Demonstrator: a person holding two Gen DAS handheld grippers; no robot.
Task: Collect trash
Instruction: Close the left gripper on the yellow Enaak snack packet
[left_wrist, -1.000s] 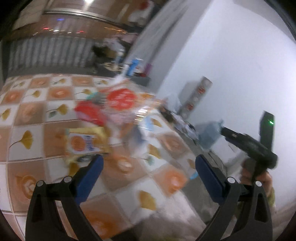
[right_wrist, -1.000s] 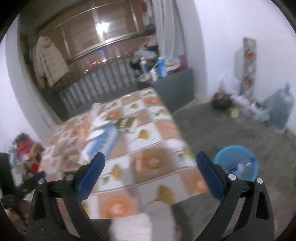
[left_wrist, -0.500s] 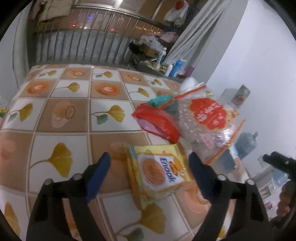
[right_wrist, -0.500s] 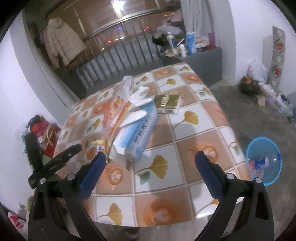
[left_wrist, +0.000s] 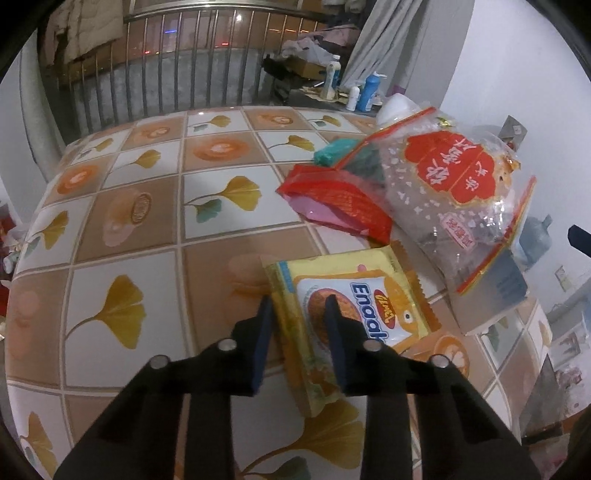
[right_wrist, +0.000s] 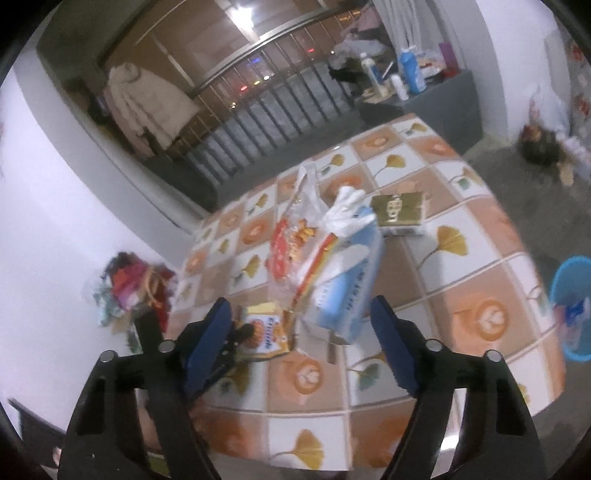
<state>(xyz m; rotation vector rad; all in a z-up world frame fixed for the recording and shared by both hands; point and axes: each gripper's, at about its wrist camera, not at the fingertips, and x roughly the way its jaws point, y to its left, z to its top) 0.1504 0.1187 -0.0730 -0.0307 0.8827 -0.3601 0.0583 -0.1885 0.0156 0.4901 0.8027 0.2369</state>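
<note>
A yellow snack packet (left_wrist: 354, 317) lies on the tiled table (left_wrist: 147, 221). My left gripper (left_wrist: 299, 306) is down on it, its two fingers narrowed around the packet's left edge. Behind it lie a red wrapper (left_wrist: 340, 203) and a clear bag with a red label (left_wrist: 454, 177). In the right wrist view the same packet (right_wrist: 264, 330) sits beside a blue tissue box (right_wrist: 347, 288) and the clear bag (right_wrist: 295, 243). My right gripper (right_wrist: 301, 325) is open and empty, held above the table's near edge.
A dark green box (right_wrist: 399, 212) lies further back on the table. A blue bin (right_wrist: 572, 295) stands on the floor to the right. A railing (left_wrist: 184, 74) and a grey cabinet with bottles (right_wrist: 413, 81) lie beyond. A heap of clutter (right_wrist: 129, 288) lies by the left wall.
My left gripper has swung onto the table, moved down to the yellow packet and narrowed its fingers around it. My right gripper has come closer to the table, staying open.
</note>
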